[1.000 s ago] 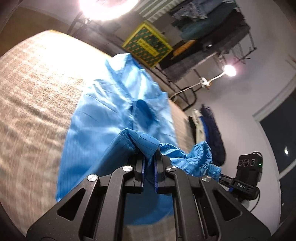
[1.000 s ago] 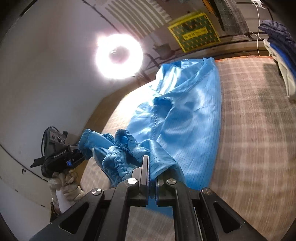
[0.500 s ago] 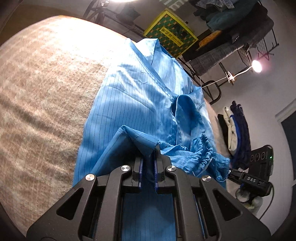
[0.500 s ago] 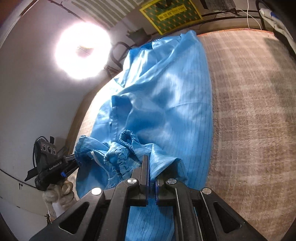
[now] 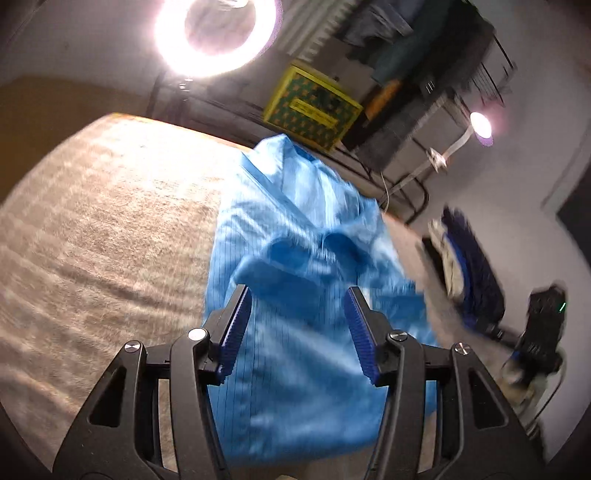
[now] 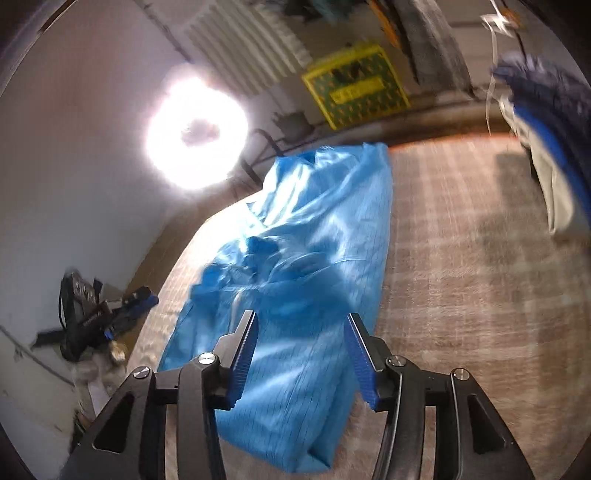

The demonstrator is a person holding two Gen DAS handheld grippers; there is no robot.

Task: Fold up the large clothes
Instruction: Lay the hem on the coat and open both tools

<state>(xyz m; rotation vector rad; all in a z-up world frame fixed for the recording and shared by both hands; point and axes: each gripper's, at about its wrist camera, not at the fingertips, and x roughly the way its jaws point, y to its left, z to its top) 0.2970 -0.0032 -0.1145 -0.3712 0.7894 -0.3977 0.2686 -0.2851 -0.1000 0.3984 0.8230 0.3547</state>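
Blue garment (image 5: 303,295) lies lengthwise on the beige plaid-covered surface (image 5: 103,236), folded into a long narrow strip running from near edge to far edge. Fine dark pinstripes visible on the cloth. A bunched fold sits across its middle; collar end points toward the far side.

Left gripper (image 5: 298,328): its jaws have just been opening, fingers (image 5: 236,332) now apart, blue ribbed pads facing each other. Nothing pinched between them; the garment shows in the gap, lying on the surface below.

Right gripper (image 6: 300,349): its jaws have likewise just been opening, fingers (image 6: 360,363) apart, no cloth held. Garment (image 6: 306,266) below and ahead, its right edge straight, left side rumpled.

Each view catches the other gripper off to the side, beyond the garment's edge, blurred.

Background: ring light (image 5: 216,35) glaring at the far wall, yellow-green patterned box (image 5: 314,107) beyond the far edge, small lamp (image 5: 480,123) far right, pile of dark and white clothes (image 5: 465,258) at the right side.
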